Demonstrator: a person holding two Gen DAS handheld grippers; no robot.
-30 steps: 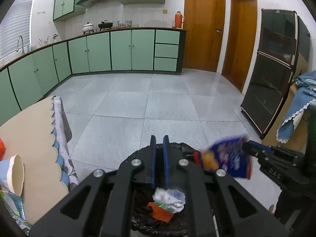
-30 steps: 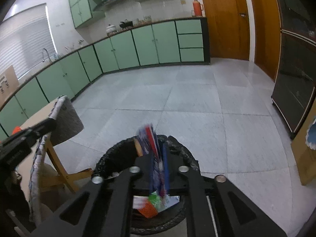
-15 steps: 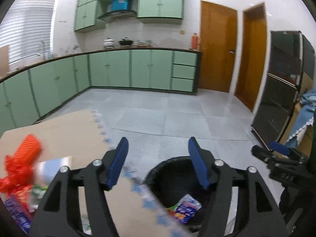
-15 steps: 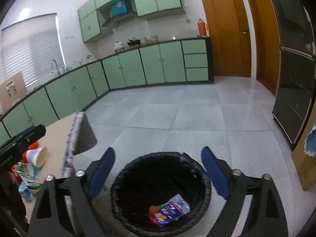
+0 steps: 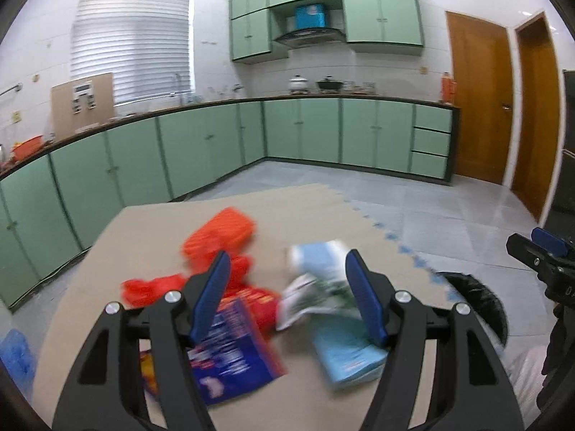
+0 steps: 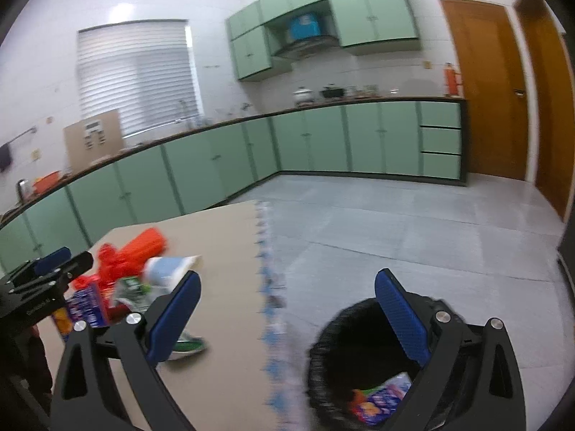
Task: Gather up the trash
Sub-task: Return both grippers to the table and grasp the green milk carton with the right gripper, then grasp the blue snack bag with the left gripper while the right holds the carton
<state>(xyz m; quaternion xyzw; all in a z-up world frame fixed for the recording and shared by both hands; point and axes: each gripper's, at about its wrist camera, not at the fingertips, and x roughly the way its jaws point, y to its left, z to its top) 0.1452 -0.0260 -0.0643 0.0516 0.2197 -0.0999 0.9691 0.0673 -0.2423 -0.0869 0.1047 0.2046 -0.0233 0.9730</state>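
1. At the far left of the left wrist view, green base cabinets [image 5: 90, 183] run along the wall, and the tan table [image 5: 151, 237] spreads out in front of them.
2. On that table lies a blurred heap of trash: an orange-red plastic piece [image 5: 219, 233] at the back, a blue-and-red snack packet [image 5: 230, 362] nearest the camera, a white-and-green wrapper [image 5: 312, 298] beside it, and a pale blue pack [image 5: 345, 355] further right.
3. The left gripper [image 5: 285, 294] points forward and somewhat downward over this heap. Its jaws have just been opening and now stand apart with nothing gripped; the trash shows on the table beneath the gap, not between the pads.
4. Further right in the same view, the table's scalloped cloth edge [image 5: 406, 251] falls away, and the rim of the black bin [image 5: 474, 298] shows beyond it on the floor.
5. At the right border of that view the right gripper pokes in, dark with a blue pad, held above the bin's side.
6. In the right wrist view, the left gripper appears at the left edge over the same heap, with a white paper cup [image 6: 172, 269] lying on its side near the orange-red piece.
7. The right gripper [image 6: 287, 305] tilts downward, straddling the table edge and the bin. Its jaws have just been opening and are spread wide and empty: one blue pad over the tabletop, the other over the bin.
8. Inside the black bin, a colourful packet [image 6: 381, 398] lies at the bottom.
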